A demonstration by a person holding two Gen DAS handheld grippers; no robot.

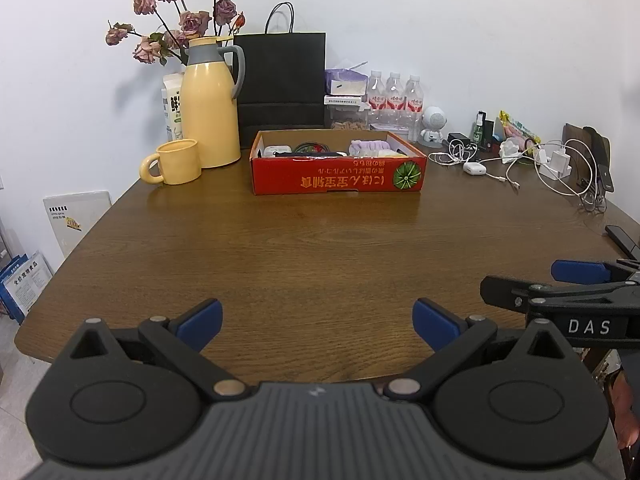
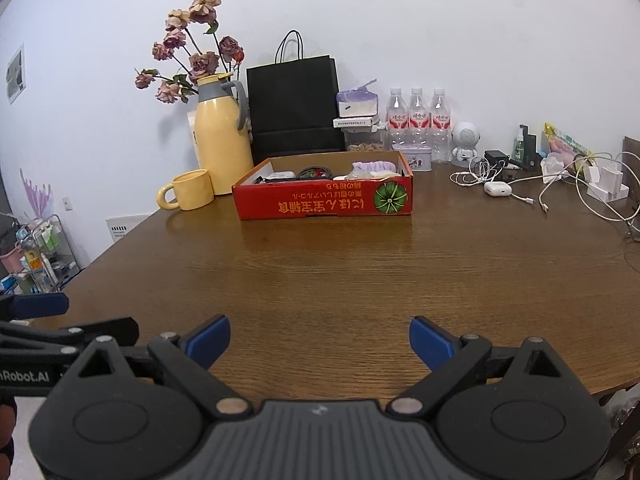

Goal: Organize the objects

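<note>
A red cardboard box (image 1: 338, 176) (image 2: 324, 202) sits at the back middle of the brown wooden table (image 1: 304, 256) (image 2: 340, 280); it holds a lilac cloth (image 1: 370, 146) (image 2: 374, 168), dark coiled cables and small white items. A white earbud case (image 1: 474, 168) (image 2: 498, 189), white cables (image 1: 560, 168) (image 2: 592, 188) and chargers lie loose at the right. My left gripper (image 1: 318, 324) is open and empty over the table's near edge. My right gripper (image 2: 320, 342) is open and empty too, just right of the left one.
A yellow jug (image 1: 210, 104) (image 2: 222, 144), yellow mug (image 1: 174, 162) (image 2: 188, 190), dried flowers and a black paper bag (image 1: 282, 80) (image 2: 294, 108) line the back wall. Water bottles (image 1: 394, 96) (image 2: 416, 120), a small white robot figure (image 1: 434, 122) and stacked boxes stand behind the red box.
</note>
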